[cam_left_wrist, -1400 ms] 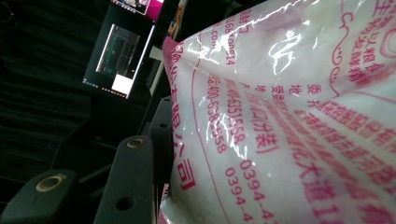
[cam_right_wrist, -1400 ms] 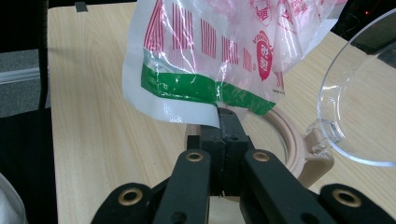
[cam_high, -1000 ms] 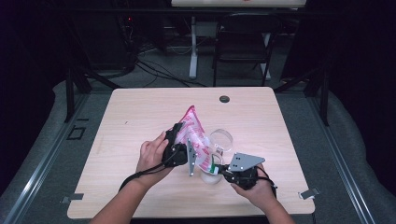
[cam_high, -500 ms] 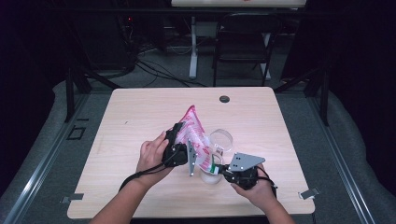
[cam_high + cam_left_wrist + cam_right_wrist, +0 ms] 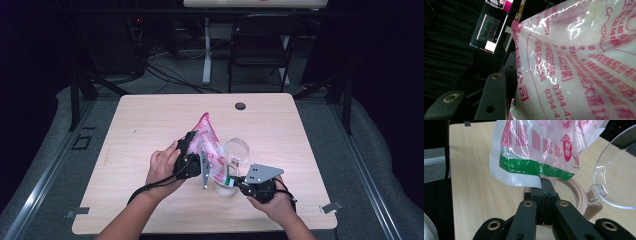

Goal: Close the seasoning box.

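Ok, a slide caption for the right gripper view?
Right gripper pinching the red-printed plastic bag above the beige open-lidded container.

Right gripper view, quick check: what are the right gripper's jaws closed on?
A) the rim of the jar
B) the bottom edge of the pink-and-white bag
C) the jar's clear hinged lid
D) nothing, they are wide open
B: the right gripper has its jaws pinched together on the white sealed edge of the bag, just above the open jar; the clear lid stands free to the side.

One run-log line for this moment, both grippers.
left gripper: shut on bag | right gripper: shut on bag's bottom edge | open-lidded container: beneath bag
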